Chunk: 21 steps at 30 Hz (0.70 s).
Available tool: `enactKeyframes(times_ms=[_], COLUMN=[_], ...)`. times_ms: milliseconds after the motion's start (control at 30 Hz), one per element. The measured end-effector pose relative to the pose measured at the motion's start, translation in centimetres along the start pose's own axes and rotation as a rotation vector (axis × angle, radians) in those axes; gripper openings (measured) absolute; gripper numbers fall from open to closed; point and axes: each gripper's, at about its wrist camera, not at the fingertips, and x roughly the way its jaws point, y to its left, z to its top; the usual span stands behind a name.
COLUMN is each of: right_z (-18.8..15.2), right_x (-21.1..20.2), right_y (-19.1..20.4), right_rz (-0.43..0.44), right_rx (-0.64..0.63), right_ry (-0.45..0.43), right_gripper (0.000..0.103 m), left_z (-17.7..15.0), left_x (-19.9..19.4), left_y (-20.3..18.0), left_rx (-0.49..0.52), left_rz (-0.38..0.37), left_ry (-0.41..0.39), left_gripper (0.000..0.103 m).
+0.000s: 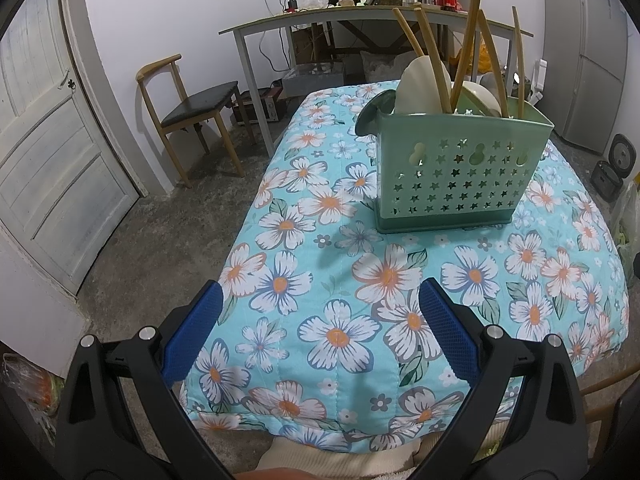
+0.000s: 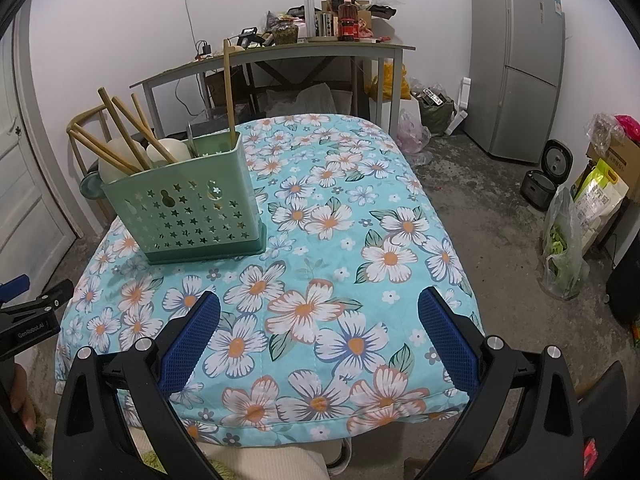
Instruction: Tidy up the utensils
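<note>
A green perforated utensil holder (image 1: 456,168) stands on the floral-cloth table (image 1: 340,320), ahead and to the right of my left gripper (image 1: 318,300). It holds several bamboo chopsticks (image 1: 430,52) and cream spoons (image 1: 416,84). In the right wrist view the holder (image 2: 188,208) stands at the left, with chopsticks (image 2: 120,136) and spoons (image 2: 168,150) in it. My right gripper (image 2: 319,308) is open and empty over the table's front edge. My left gripper is open and empty too; part of it shows at the right wrist view's left edge (image 2: 36,308).
A wooden chair (image 1: 188,112) and a door (image 1: 48,152) are on the left. A cluttered grey desk (image 2: 280,56) stands behind the table. A fridge (image 2: 516,64), a rice cooker (image 2: 544,180) and bags (image 2: 568,248) are on the right.
</note>
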Motion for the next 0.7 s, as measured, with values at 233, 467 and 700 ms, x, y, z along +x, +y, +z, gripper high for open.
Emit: enactKeyframes(times_ms=[233, 467, 700], right_z=[-0.07, -0.06, -0.09], right_x=[0.00, 0.01, 0.01], right_y=[-0.02, -0.02, -0.01], right_rz=[0.001, 0.001, 0.002], right_rx=[0.000, 0.002, 0.002], right_ry=[0.000, 0.000, 0.000], right_gripper=[0.096, 0.096, 0.096], left_z=[-0.06, 0.07, 0.12], left_x=[0.00, 0.06, 0.09], left_y=[0.11, 0.00, -0.07], left_rx=[0.000, 0.001, 0.005], left_rz=[0.000, 0.000, -0.002], left_ry=[0.001, 0.001, 0.004], left_gripper=[0.095, 0.095, 0.095])
